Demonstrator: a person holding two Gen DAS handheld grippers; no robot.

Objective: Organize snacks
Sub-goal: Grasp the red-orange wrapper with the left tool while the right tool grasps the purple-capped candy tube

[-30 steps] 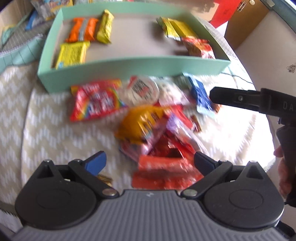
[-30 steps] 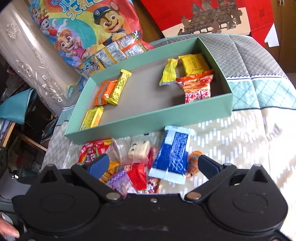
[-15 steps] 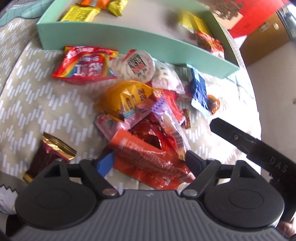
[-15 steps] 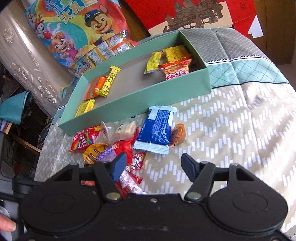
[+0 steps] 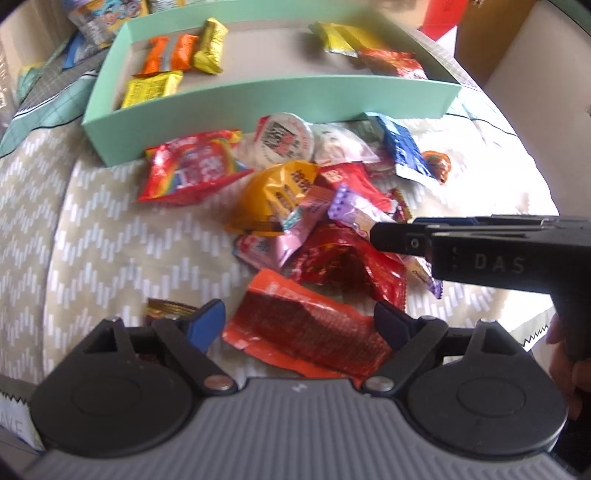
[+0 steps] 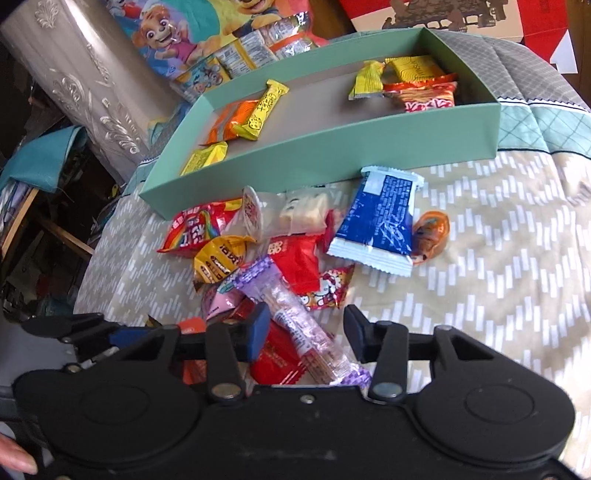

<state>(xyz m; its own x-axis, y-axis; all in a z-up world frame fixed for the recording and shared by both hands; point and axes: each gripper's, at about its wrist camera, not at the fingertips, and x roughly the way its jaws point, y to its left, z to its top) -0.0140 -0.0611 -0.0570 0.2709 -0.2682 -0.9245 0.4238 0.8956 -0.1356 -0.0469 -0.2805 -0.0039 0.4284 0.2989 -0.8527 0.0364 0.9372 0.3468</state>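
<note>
Your left tool [image 5: 299, 325] is hanging wide open around the orange-red packet [image 5: 306, 332], its jaws having just widened, pads not pressing. Your right tool [image 6: 306, 332] has been closing, now standing partly open astride the purple stick packet [image 6: 295, 321], not clamping it. The snack pile [image 6: 295, 251] is lying on the bedspread [image 6: 498, 277] just before the green box [image 6: 332, 147].

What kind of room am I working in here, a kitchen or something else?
Probably a bedroom or living space, not a kitchen. The snacks lie on a quilted, chevron-patterned bedspread over a soft surface, a cartoon-printed gift bag leans behind the green box, and household clutter fills the left side.
</note>
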